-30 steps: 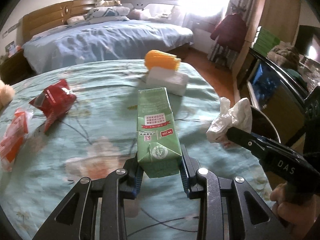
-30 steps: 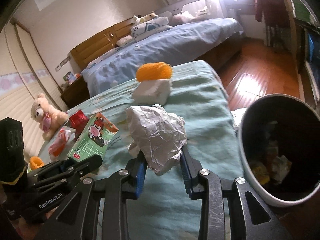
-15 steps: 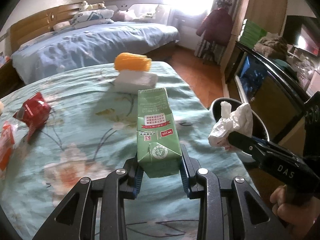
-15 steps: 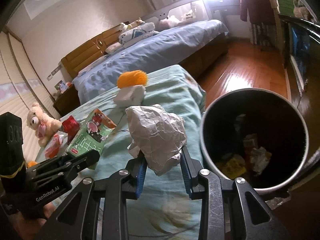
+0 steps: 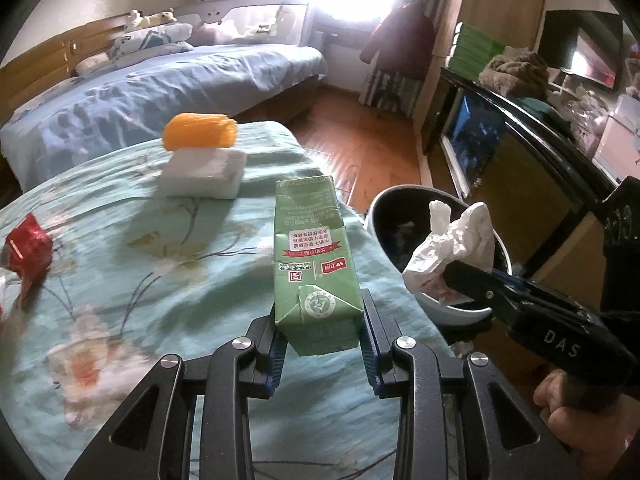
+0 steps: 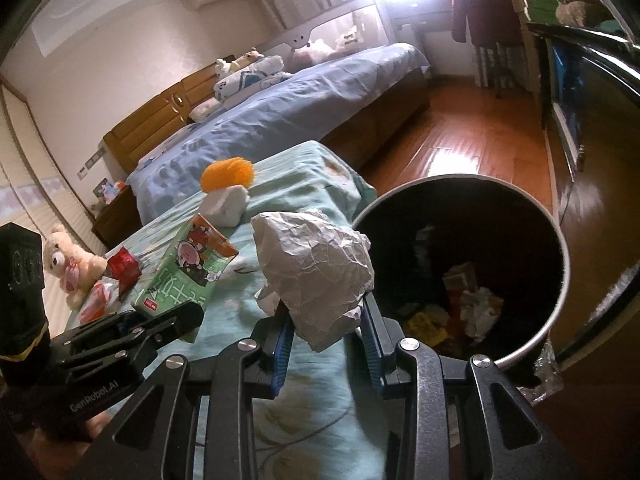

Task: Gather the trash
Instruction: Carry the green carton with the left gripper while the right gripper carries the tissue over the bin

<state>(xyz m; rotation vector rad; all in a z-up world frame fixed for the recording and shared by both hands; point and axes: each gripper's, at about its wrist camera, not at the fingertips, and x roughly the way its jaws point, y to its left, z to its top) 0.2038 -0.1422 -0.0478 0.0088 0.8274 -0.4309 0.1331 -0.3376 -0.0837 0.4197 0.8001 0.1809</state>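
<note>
Our left gripper (image 5: 322, 344) jaws grasping a carton (image 5: 314, 268), our right gripper (image 6: 326, 336) jaws grasping crumpled paper (image 6: 316, 272), beside the bin (image 6: 556, 320)

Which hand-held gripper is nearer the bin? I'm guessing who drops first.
Right. The right hand-held gripper holds crumpled paper beside the bin; the left hand-held gripper sits farther back over the bed.

Sunlit bedroom: blue bed (image 5: 160, 80), wooden floor (image 6: 480, 136).

Both tools, left (image 5: 322, 336) and right (image 6: 327, 332), clamped (angled downward).
</note>
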